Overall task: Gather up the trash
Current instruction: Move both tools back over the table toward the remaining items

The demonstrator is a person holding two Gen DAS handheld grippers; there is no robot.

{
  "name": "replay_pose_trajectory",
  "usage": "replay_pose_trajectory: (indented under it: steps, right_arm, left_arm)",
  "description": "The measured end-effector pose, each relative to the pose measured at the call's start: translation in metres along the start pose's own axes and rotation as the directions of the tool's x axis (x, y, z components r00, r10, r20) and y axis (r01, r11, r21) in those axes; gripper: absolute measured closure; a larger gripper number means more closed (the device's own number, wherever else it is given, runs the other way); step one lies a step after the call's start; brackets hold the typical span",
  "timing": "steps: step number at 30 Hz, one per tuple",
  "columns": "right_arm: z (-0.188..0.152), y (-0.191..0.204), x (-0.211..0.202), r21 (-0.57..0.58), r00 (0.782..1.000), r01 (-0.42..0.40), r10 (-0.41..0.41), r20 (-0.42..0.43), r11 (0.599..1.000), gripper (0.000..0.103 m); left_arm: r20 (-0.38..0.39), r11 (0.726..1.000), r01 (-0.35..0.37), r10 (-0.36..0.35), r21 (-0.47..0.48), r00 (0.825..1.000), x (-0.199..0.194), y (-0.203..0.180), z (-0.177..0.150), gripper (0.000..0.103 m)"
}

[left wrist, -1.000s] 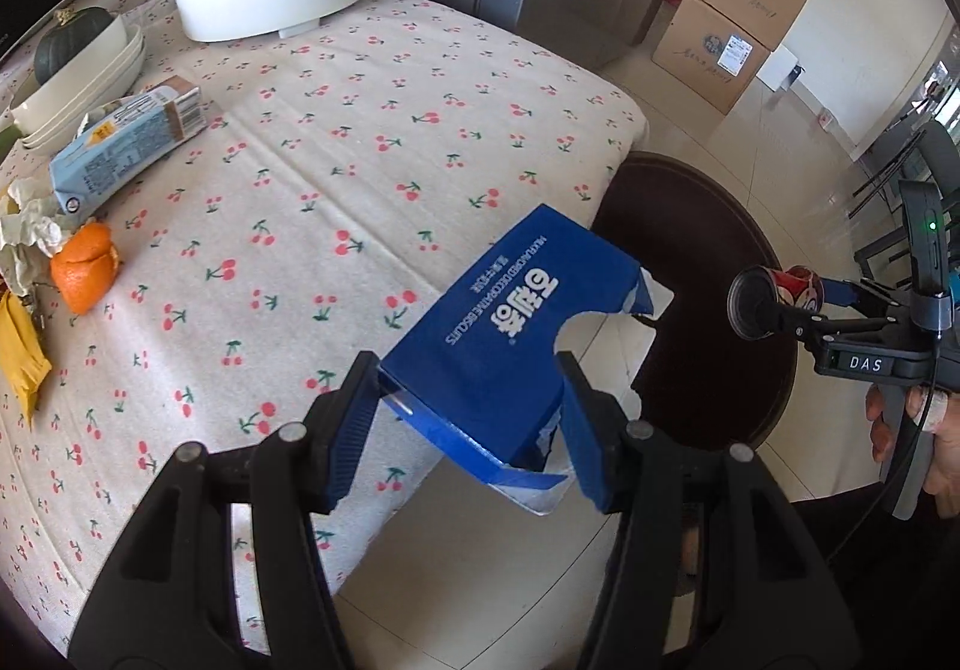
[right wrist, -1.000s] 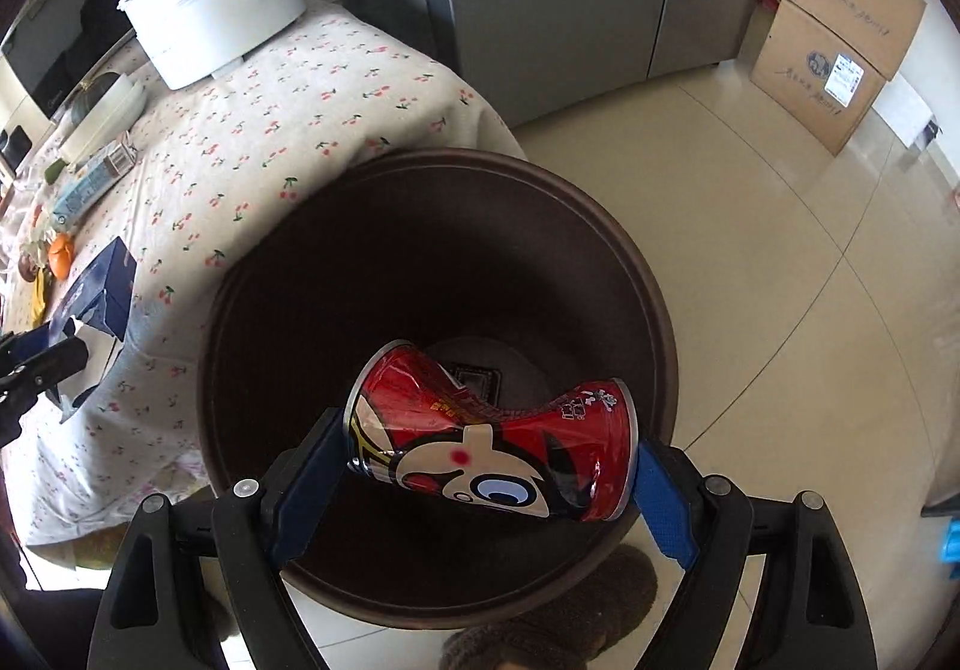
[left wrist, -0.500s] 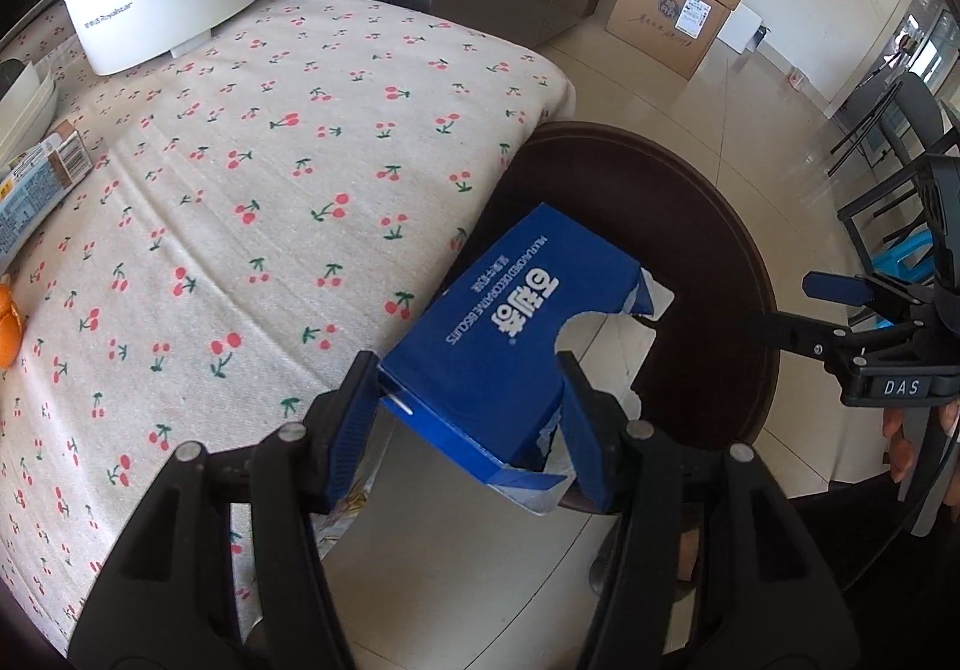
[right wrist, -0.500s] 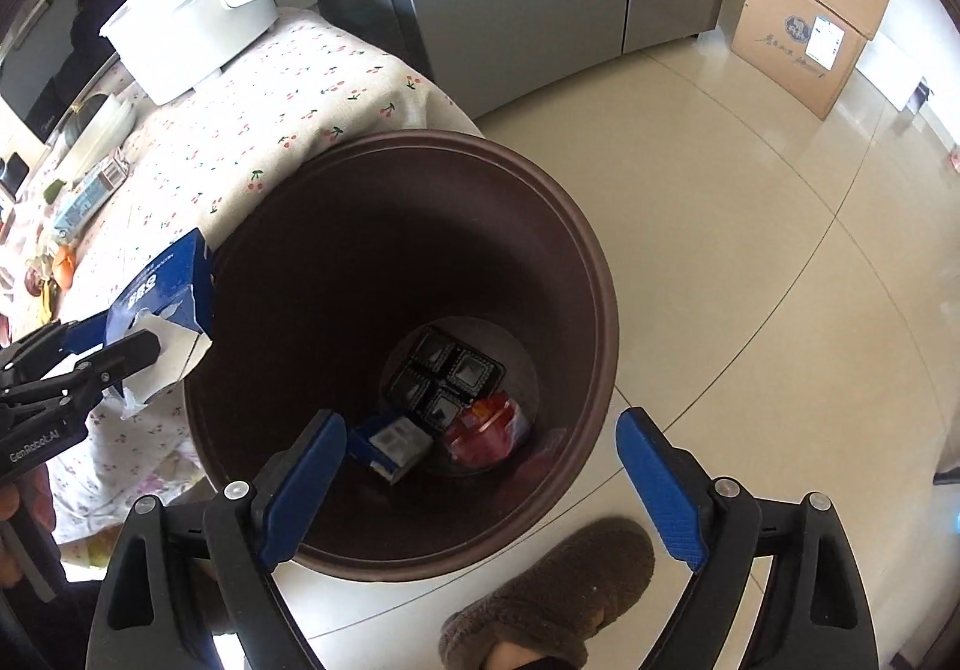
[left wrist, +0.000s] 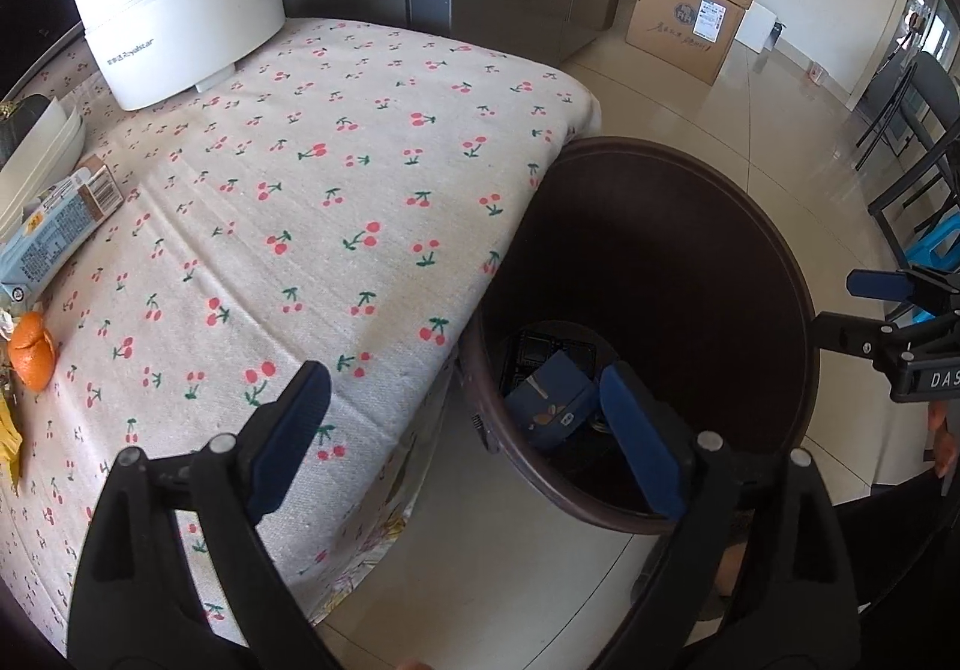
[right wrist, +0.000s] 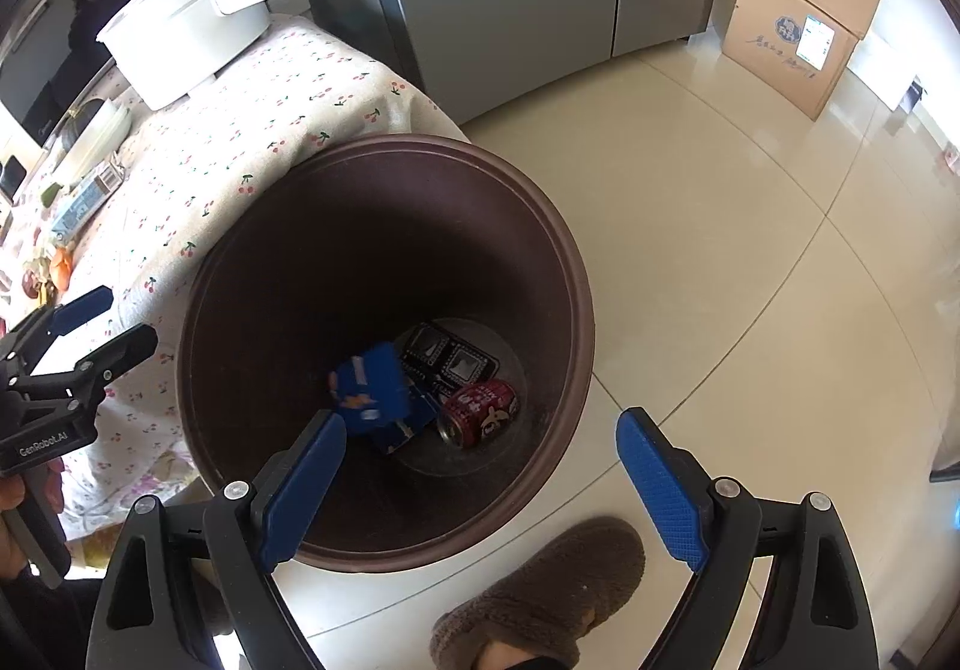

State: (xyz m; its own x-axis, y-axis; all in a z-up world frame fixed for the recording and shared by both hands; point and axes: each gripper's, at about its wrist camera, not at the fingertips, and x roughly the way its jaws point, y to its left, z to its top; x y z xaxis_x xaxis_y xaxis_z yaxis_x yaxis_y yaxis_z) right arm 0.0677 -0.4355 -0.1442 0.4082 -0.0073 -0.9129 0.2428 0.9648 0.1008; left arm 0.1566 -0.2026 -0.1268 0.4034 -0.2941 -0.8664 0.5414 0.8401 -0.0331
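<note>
I hold my left tool [left wrist: 462,433] tilted steeply down over the near rim of the brown bin [left wrist: 798,274], its jaws opening with nothing between them. My right tool [right wrist: 480,475] points down over the same bin, jaws wide and empty. At the bin's bottom lie the blue carton [right wrist: 378,391] and the red can [right wrist: 480,409]. Beyond, the cherry-print worktop [left wrist: 336,202] carries a white pot [left wrist: 180,39]

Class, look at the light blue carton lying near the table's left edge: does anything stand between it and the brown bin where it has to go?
Nothing visible does. Between the light blue carton and the brown bin lies only bare cherry-print tablecloth; the white pot stands farther back, off that line. The bin's mouth is open, beside the table corner.
</note>
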Motion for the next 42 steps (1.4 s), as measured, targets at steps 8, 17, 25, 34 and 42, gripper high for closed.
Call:
replay_pose_trajectory:
  steps: [8,17,25,34,42]
  right_arm:
    - [0.003,0.014,-0.002,-0.023,1.0,-0.006,0.006,0.011,1.0,0.01]
    - [0.008,0.036,0.005,-0.056,1.0,-0.003,0.003,-0.001,0.998,0.01]
    - [0.011,0.065,0.006,-0.096,1.0,-0.014,0.015,0.002,0.995,0.01]
    - [0.018,0.116,-0.001,-0.164,0.999,-0.043,0.048,0.025,0.985,0.009]
    - [0.028,0.19,-0.012,-0.258,0.994,-0.073,0.092,0.059,0.963,0.001]
  left_arm:
    - [0.006,0.999,-0.035,0.035,-0.025,0.999,-0.017,0.021,-0.011,0.005]
    - [0.027,0.992,-0.081,0.084,-0.096,0.996,-0.043,0.061,-0.023,0.001]
    - [0.034,0.98,-0.109,0.116,-0.163,0.993,-0.065,0.098,-0.038,0.001]
    - [0.047,0.958,-0.142,0.158,-0.248,0.986,-0.093,0.14,-0.064,0.001]
    - [0.037,0.919,-0.173,0.199,-0.355,0.979,-0.116,0.191,-0.097,0.001]
